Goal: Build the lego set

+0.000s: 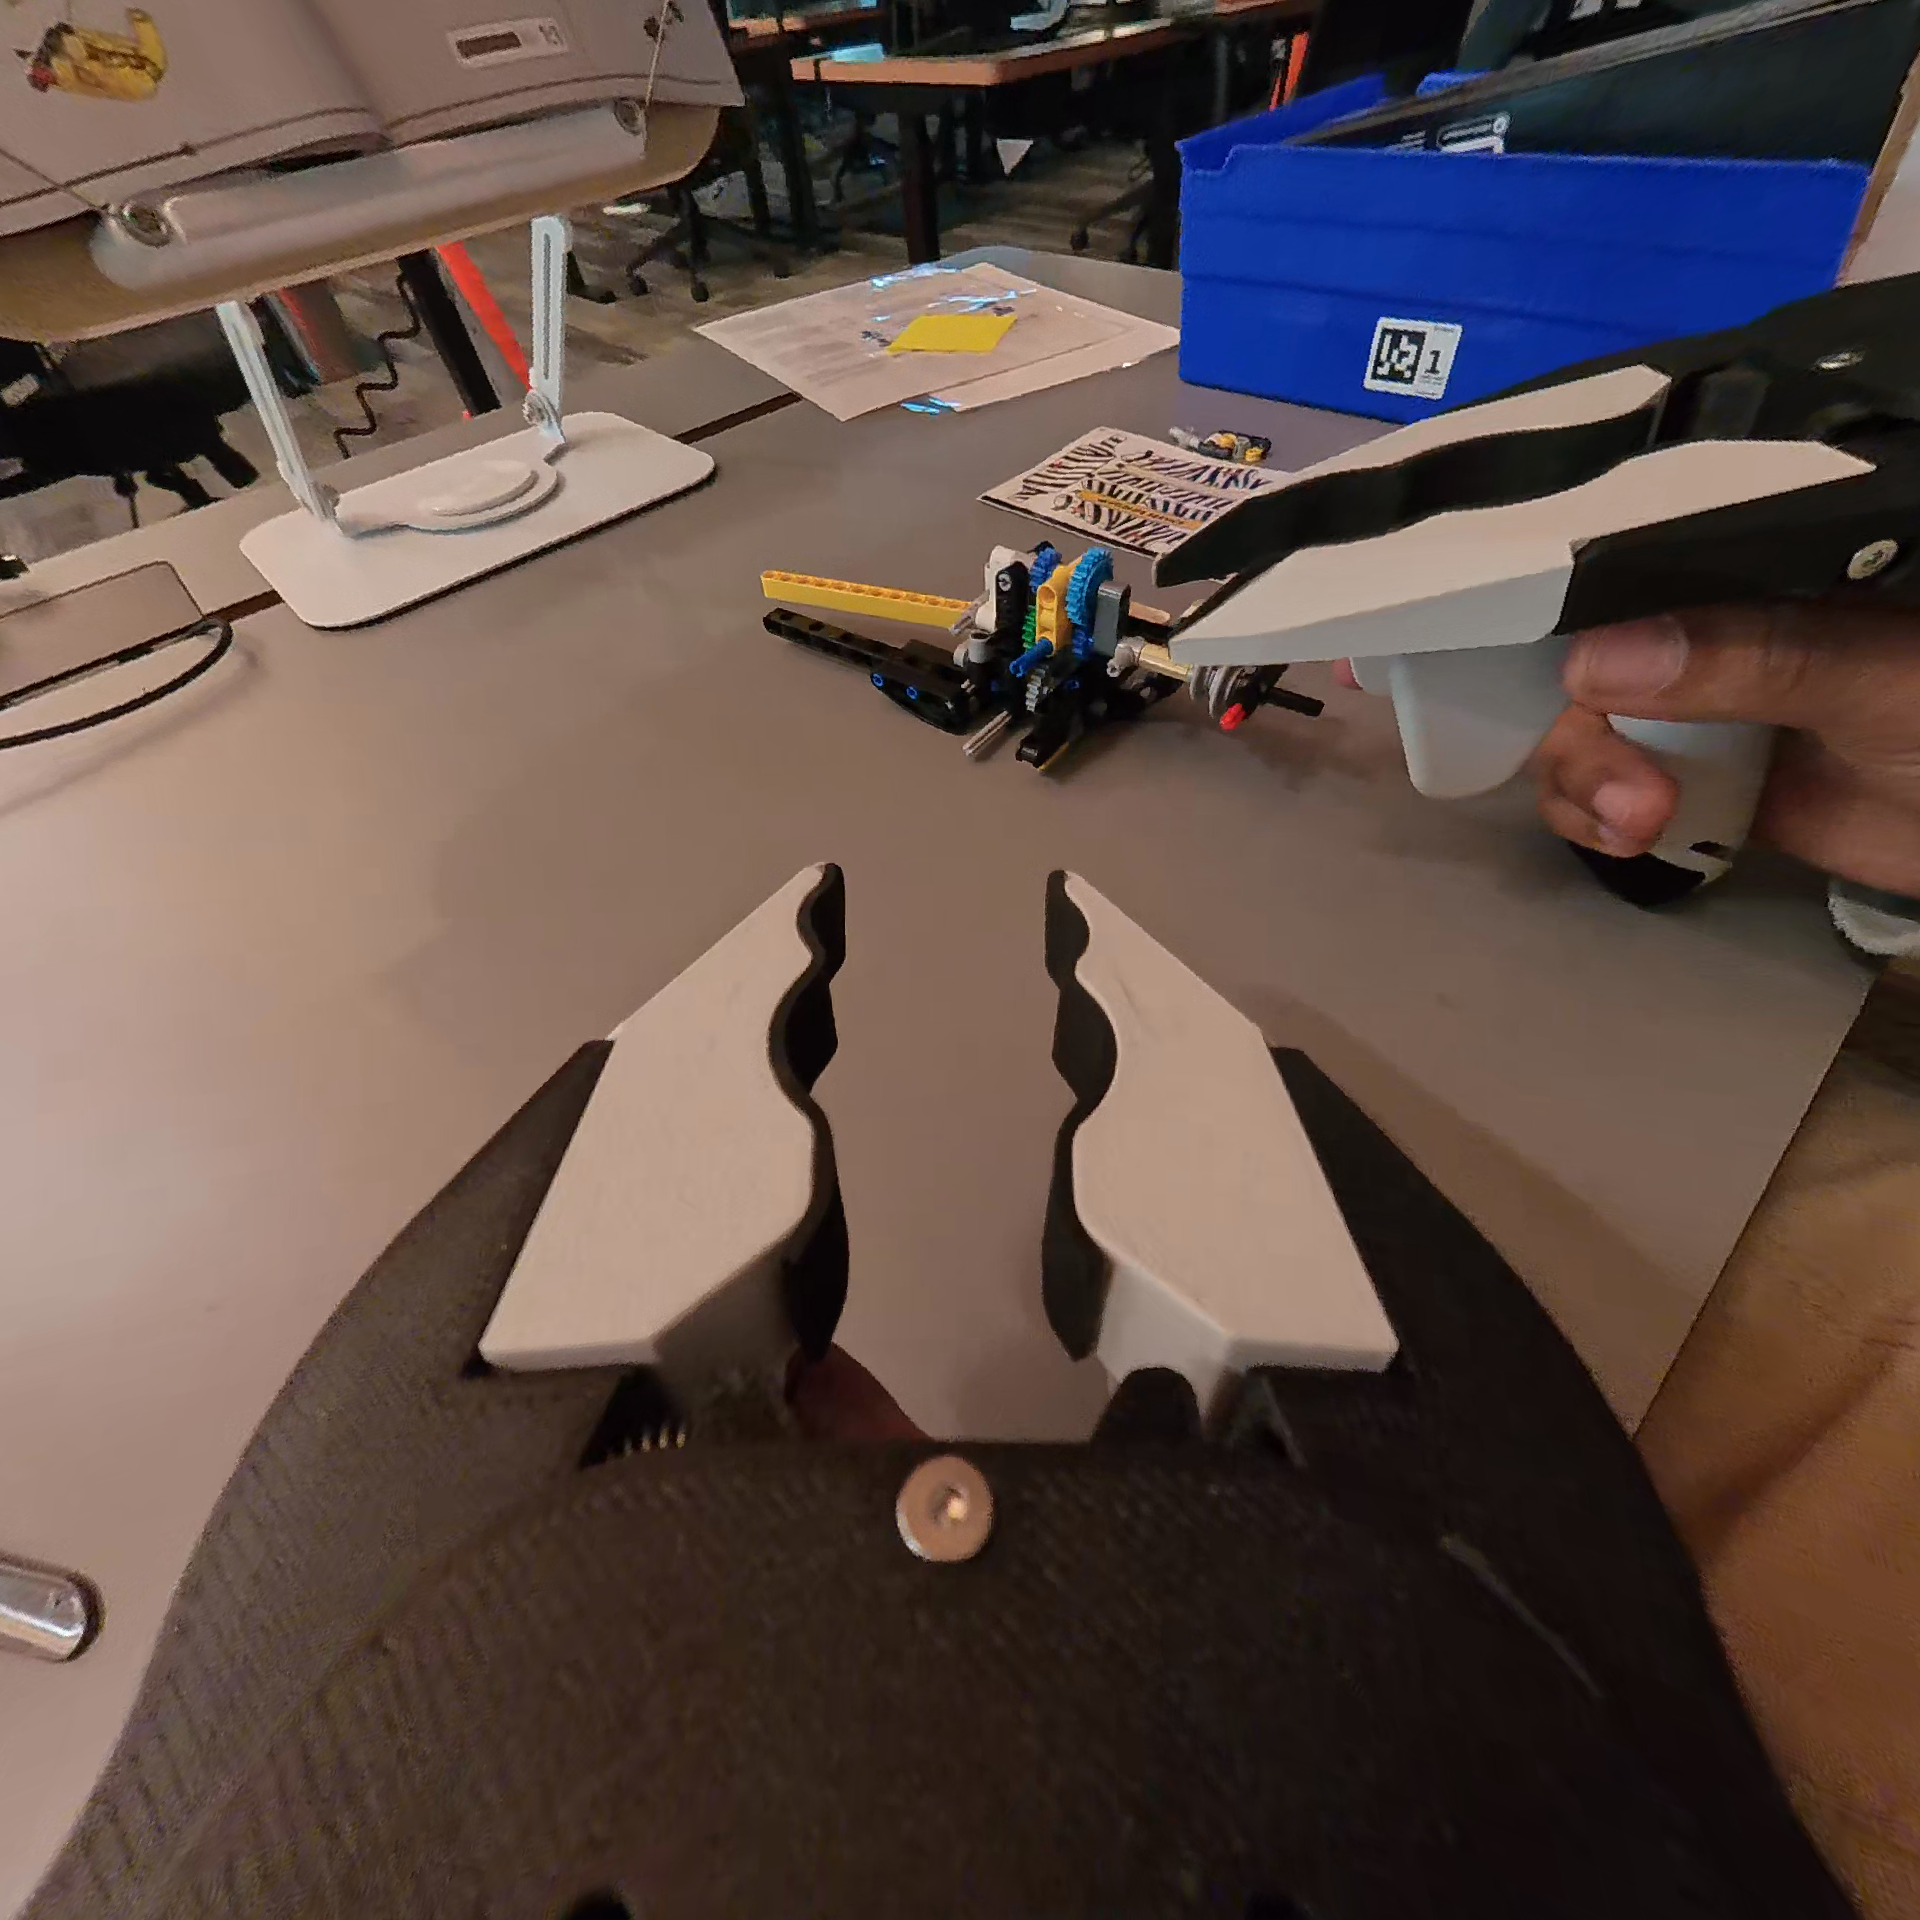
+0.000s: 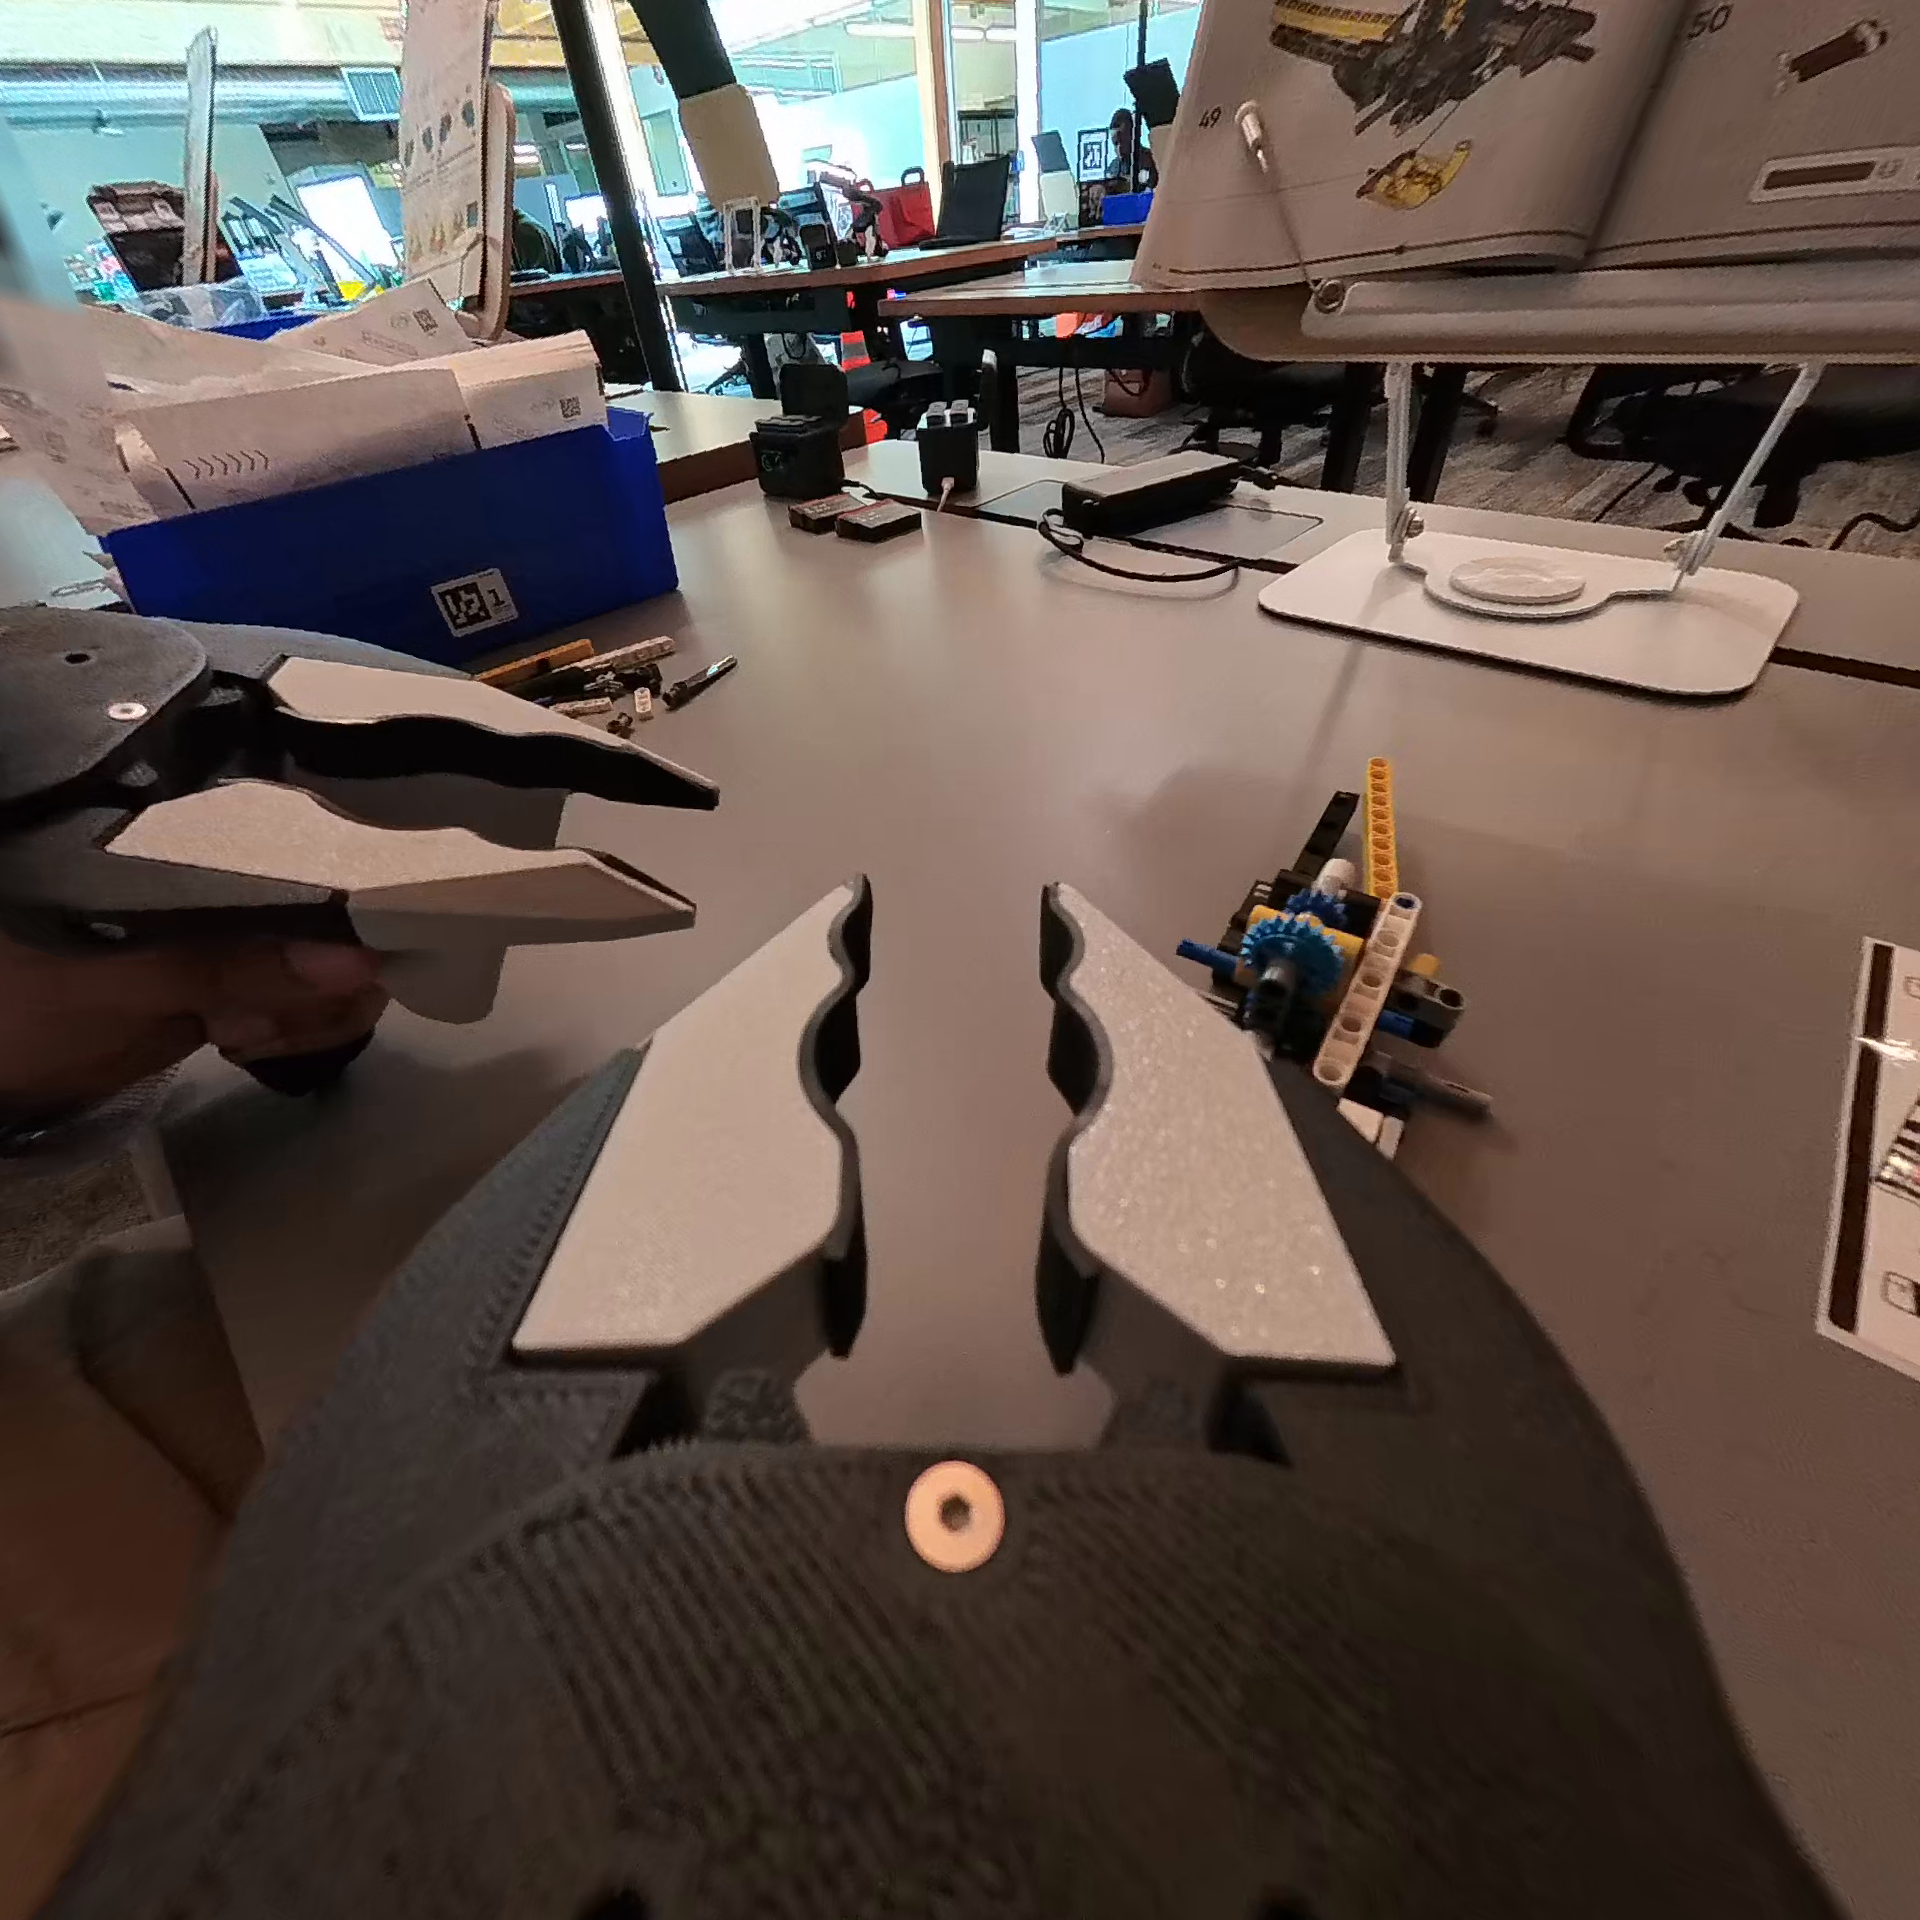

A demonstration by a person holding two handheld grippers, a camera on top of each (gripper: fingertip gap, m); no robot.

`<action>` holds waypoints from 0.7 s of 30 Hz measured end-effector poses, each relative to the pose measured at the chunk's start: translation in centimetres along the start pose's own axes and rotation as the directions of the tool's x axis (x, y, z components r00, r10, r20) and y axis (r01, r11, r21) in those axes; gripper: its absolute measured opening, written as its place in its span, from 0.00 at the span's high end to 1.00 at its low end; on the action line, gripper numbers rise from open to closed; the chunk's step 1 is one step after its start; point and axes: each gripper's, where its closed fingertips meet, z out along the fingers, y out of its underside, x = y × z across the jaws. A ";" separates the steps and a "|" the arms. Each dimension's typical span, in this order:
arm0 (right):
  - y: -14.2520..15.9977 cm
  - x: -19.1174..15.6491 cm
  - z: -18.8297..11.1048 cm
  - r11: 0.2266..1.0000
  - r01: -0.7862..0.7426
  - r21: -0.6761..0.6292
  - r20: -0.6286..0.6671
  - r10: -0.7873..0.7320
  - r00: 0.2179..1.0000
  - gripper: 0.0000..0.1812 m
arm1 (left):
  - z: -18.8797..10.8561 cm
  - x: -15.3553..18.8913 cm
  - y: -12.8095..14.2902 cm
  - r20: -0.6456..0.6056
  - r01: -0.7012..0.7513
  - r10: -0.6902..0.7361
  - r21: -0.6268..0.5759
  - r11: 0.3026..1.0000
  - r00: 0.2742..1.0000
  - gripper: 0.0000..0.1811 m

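Grippers are both hovering over the grey table point(image 1: 416, 831) with fingers spread and nothing between them: left gripper point(image 1: 943, 883), right gripper point(image 2: 954, 896). Lego model point(image 1: 1023, 644) is lying on the table, just beside the right gripper's tips, near a sticker sheet point(image 1: 1132, 488) and blue bin point(image 1: 1507, 249).

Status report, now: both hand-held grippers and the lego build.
Left hand-held gripper open, empty. Right hand-held gripper open, empty. Lego build on table, ungripped. Nothing in the way.
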 end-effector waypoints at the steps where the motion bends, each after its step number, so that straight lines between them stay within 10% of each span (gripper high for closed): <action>1: 0.0 0.0 0.0 1.000 0.002 -0.001 0.000 -0.002 1.000 0.83 | 0.0 0.0 0.0 -0.001 -0.003 0.003 0.000 1.000 1.000 0.79; 21: 0.1 -0.1 0.1 1.000 0.010 -0.010 0.003 -0.010 1.000 0.82 | 0.1 0.0 0.1 -0.033 0.032 -0.033 -0.010 0.999 0.999 0.79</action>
